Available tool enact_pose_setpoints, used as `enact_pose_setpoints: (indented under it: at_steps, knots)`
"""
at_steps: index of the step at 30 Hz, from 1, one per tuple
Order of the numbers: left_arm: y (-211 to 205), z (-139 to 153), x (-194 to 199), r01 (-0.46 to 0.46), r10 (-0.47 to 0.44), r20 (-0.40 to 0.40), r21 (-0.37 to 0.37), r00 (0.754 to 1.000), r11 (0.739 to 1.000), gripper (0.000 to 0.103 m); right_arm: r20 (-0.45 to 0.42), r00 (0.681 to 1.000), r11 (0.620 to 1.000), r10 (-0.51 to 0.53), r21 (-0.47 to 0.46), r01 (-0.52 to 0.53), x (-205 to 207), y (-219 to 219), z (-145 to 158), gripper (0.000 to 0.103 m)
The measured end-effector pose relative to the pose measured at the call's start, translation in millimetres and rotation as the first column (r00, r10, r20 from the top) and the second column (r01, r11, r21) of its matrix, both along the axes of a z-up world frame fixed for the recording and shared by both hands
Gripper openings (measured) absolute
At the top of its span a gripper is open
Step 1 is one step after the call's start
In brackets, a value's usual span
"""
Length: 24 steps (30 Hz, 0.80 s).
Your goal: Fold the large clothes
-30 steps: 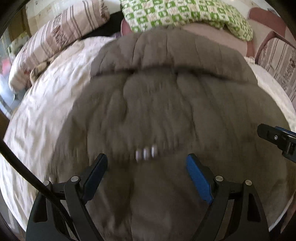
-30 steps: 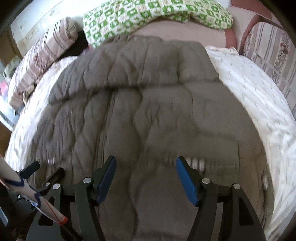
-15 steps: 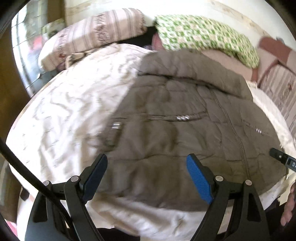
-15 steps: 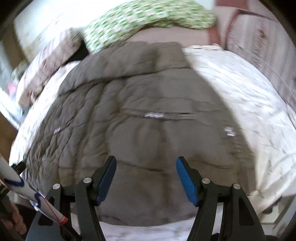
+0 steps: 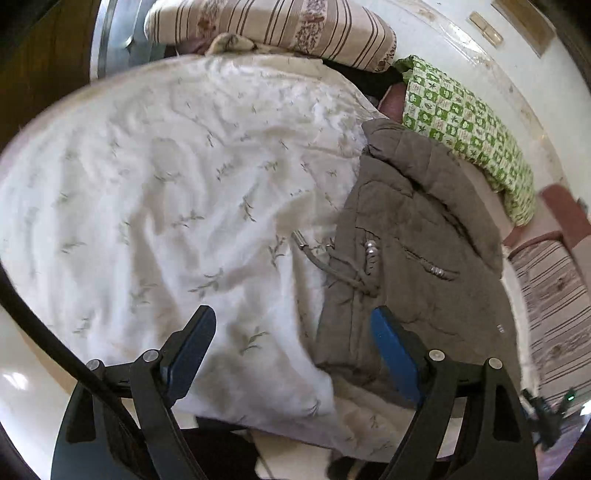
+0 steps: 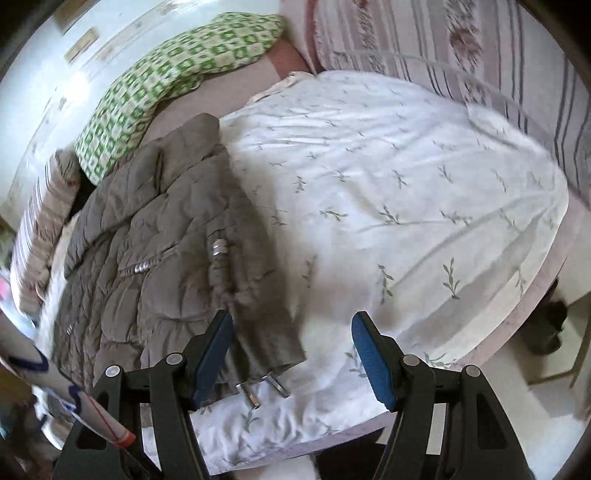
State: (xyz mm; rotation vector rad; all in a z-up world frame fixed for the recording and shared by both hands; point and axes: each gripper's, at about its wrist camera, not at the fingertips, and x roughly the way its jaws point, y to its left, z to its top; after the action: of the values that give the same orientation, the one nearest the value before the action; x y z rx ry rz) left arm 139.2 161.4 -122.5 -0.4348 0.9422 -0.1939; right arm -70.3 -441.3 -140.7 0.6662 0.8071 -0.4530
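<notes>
A grey-brown quilted coat (image 5: 417, 258) lies flat on a bed with a white leaf-print sheet (image 5: 166, 192), hood toward the pillows. In the left wrist view its left edge and drawstring (image 5: 332, 271) are right of centre. My left gripper (image 5: 291, 332) hovers open over the sheet beside that edge, with nothing between the pads. In the right wrist view the coat (image 6: 159, 254) fills the left half. My right gripper (image 6: 291, 332) stands open above the coat's lower right corner and the sheet (image 6: 406, 192). Metal cord ends (image 6: 262, 387) lie on the sheet just below that corner.
A green checked pillow (image 5: 465, 129) and a striped pillow (image 5: 280, 26) lie at the head of the bed. A striped cushion (image 6: 461, 48) borders the bed's right side. The bed's near edge and pale floor (image 6: 517, 417) show below the grippers. A printed sleeve (image 6: 55, 391) shows at lower left.
Both grippers swung apart from over the coat's middle, the left to its left edge and the right to its right edge. Each view now shows much more bare sheet.
</notes>
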Motion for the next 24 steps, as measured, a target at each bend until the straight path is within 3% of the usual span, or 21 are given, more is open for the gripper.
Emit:
enact_pose_setpoints:
  at_steps: [3, 5, 9, 14, 18, 20, 23, 24]
  knots:
    - [-9, -3, 5, 0.034, -0.034, 0.010, -0.077, 0.999, 0.996, 0.084, 0.017, 1.000, 0.999, -0.010, 0.031, 0.009, 1, -6, -3, 0.072]
    - [-21, -4, 7, 0.074, -0.072, 0.026, -0.082, 0.997, 0.994, 0.081, 0.034, 0.999, 0.998, -0.011, 0.057, 0.009, 5, -9, -5, 0.072]
    - [-52, -7, 13, 0.153, -0.152, 0.027, -0.033, 0.988, 0.988, 0.080, 0.038, 0.999, 0.997, 0.000, 0.083, -0.003, 12, -9, -12, 0.072]
    - [-69, -17, 12, 0.181, -0.181, 0.020, 0.009, 0.983, 0.983, 0.080, 0.057, 0.998, 0.995, -0.002, 0.104, -0.004, 11, -9, -15, 0.073]
    - [-82, -15, 3, 0.187, -0.190, 0.049, 0.059, 0.981, 0.981, 0.080, 0.101, 0.994, 0.984, 0.050, 0.167, -0.067, 14, -1, -18, 0.073]
    - [-86, -14, 1, 0.189, -0.193, 0.061, 0.061, 0.979, 0.980, 0.080, 0.138, 0.985, 0.971, 0.106, 0.200, -0.133, 19, 12, -19, 0.067]
    - [-88, -13, -1, 0.185, -0.190, 0.074, 0.072, 0.979, 0.980, 0.078, 0.161, 0.977, 0.965, 0.139, 0.200, -0.171, 26, 25, -21, 0.033]
    - [-89, -13, -1, 0.176, -0.184, 0.083, 0.091, 0.979, 0.980, 0.064, 0.163, 0.975, 0.967, 0.148, 0.184, -0.177, 28, 27, -20, 0.024]
